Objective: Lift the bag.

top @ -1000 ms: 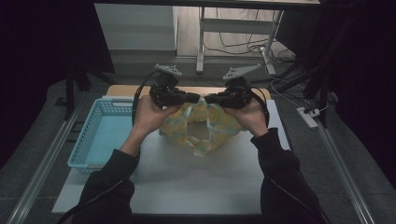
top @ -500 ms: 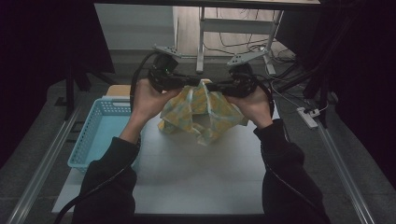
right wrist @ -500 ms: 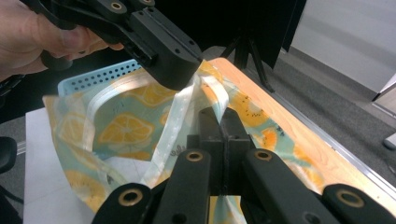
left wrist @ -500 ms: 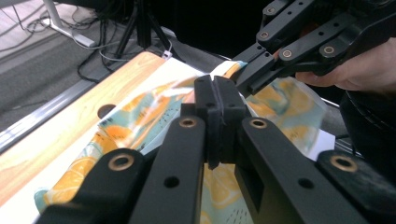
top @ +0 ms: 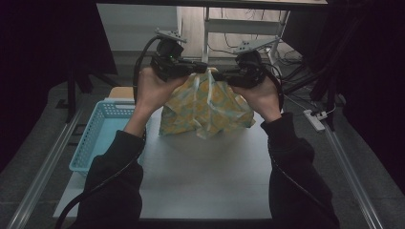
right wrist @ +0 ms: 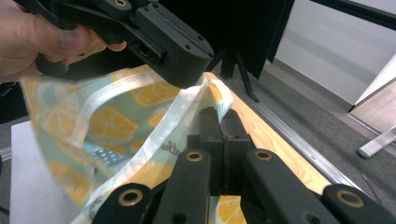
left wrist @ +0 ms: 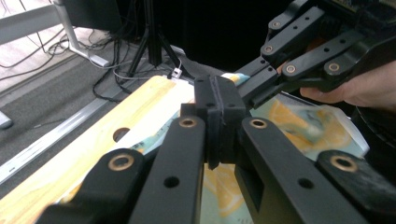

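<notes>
Hanging at the centre of the high view, above the white table top [top: 200, 181]: a lemon-print cloth [top: 206, 107], lifted clear by its top edge. Pinching that edge from the left, the left gripper [top: 203, 67], jaws closed flat on the fabric; pinching from the right, the right gripper [top: 216, 74], jaws likewise clamped on the white hem [right wrist: 187, 109]. Sagging and folding under its own slight weight, so judging it light, limp and unbreakable, though liable to be slipping from a shallow pinch. Judging the stitched hem and corners the surest hold. Sitting at the left of the frame: a blue basket [top: 98, 138]
</notes>
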The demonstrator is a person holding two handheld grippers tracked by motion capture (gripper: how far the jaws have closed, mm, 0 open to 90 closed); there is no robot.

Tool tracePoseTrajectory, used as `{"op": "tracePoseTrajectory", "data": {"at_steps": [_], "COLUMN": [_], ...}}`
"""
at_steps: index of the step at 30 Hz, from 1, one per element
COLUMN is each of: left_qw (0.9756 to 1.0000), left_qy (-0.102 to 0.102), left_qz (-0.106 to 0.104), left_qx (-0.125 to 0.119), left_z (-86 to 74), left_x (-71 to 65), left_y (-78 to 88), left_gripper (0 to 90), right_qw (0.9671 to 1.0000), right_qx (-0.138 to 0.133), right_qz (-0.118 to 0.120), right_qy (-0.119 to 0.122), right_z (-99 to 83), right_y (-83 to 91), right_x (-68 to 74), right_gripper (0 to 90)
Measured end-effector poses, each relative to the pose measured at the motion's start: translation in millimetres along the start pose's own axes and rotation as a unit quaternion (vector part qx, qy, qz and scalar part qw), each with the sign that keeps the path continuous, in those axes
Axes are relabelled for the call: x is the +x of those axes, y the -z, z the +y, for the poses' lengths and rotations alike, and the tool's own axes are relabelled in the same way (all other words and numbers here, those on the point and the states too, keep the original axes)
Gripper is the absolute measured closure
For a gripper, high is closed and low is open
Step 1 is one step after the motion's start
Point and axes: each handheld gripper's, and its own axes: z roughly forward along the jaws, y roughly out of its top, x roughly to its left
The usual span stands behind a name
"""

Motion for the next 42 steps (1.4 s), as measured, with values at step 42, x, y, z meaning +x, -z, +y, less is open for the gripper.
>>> {"op": "tracePoseTrajectory", "data": {"at_steps": [42], "left_qw": [0.9991], "left_qy": [-0.009], "left_qz": [0.04], "left_qx": [0.013], "left_z": [-11.8], "left_x": [11.5], "left_y": [-35.2], "left_gripper": [79.4], "right_qw": [0.9989], "right_qx": [0.007], "right_qz": [-0.034], "right_qy": [-0.032], "right_z": [-19.2], "right_y": [-20.9], "right_x": [-18.9], "right_gripper": [75.6]}}
